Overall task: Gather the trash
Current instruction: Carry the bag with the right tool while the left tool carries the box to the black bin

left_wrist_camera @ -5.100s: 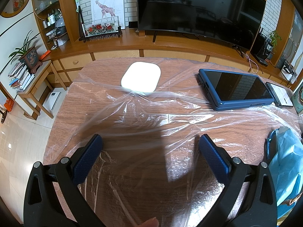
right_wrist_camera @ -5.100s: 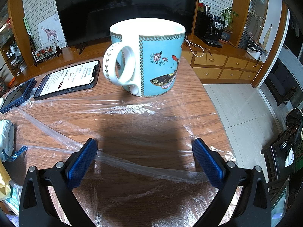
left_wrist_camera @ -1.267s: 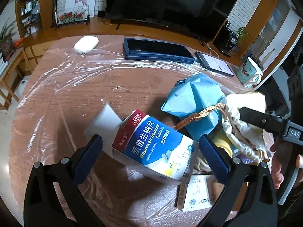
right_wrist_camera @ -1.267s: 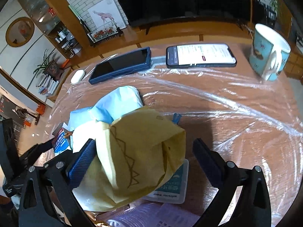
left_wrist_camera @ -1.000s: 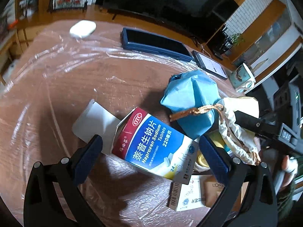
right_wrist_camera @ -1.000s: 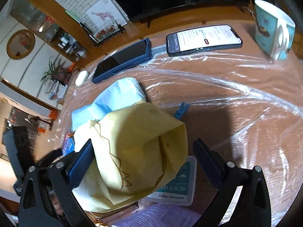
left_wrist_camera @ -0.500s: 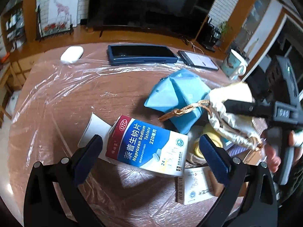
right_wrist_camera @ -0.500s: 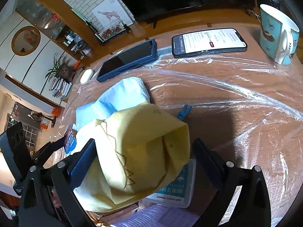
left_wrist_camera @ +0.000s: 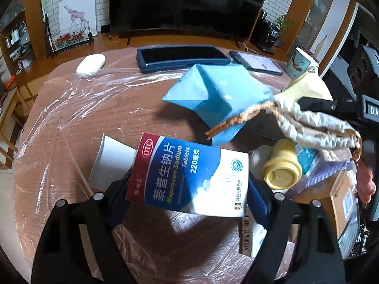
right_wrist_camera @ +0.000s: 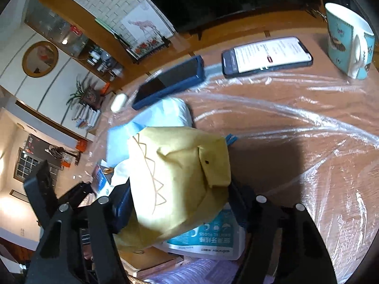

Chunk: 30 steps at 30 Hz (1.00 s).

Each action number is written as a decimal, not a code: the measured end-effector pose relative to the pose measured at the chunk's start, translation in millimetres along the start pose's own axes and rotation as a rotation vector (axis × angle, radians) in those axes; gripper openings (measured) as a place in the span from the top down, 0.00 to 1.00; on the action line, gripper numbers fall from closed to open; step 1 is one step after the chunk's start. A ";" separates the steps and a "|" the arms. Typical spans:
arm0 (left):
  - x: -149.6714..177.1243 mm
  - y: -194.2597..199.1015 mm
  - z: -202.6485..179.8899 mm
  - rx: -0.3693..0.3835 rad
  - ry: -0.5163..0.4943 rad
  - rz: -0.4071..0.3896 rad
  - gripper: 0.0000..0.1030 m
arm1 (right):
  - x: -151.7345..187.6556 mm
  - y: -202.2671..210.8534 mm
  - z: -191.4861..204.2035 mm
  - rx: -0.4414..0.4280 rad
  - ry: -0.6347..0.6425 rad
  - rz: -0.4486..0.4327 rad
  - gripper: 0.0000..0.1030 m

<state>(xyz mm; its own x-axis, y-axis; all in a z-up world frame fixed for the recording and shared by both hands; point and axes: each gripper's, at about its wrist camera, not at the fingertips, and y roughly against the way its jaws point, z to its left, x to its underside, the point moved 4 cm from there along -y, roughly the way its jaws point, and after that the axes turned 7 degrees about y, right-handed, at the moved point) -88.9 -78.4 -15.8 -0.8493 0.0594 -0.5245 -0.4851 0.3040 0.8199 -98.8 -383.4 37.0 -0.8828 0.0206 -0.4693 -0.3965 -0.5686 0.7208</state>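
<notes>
My left gripper [left_wrist_camera: 187,189] is shut on a blue and white Naproxen tablet box [left_wrist_camera: 189,175] with its end flap open. My right gripper [right_wrist_camera: 180,196] is shut on a yellow paper bag [right_wrist_camera: 180,177]; that bag shows in the left wrist view [left_wrist_camera: 308,116] with a gold cord. A crumpled blue paper [left_wrist_camera: 218,97] lies behind the box and also shows in the right wrist view [right_wrist_camera: 163,116]. Under the bag lie a floss packet [right_wrist_camera: 210,239], a yellow-capped bottle [left_wrist_camera: 281,170] and small cartons [left_wrist_camera: 253,234].
The wooden table [left_wrist_camera: 71,130] is covered by a clear plastic sheet [right_wrist_camera: 308,123]. At its far side lie a white mouse [left_wrist_camera: 91,62], a blue-cased tablet [left_wrist_camera: 180,56], a phone [right_wrist_camera: 267,56] and a blue butterfly mug [right_wrist_camera: 348,40]. A TV stands behind.
Both grippers have closed: the left on the tablet box, the right on the yellow bag. Both cameras now sit closer to the trash pile.
</notes>
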 end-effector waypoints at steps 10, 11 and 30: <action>-2.8 33.3 1.8 0.027 0.017 -0.080 0.19 | -5.3 38.8 18.8 0.077 0.051 -0.111 0.38; -3.2 37.7 2.8 0.035 0.022 -0.087 0.19 | -4.9 43.8 23.5 0.113 0.077 -0.124 0.38; 4.2 83.8 -8.2 0.100 0.006 -0.149 0.19 | 31.5 103.8 82.9 0.312 0.208 -0.265 0.38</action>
<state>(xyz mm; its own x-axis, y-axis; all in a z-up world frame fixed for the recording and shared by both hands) -134.8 -60.4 52.5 -0.7708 0.0012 -0.6371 -0.5830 0.4018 0.7061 -188.6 -373.6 139.3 -0.6839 -0.0519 -0.7277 -0.6868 -0.2907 0.6662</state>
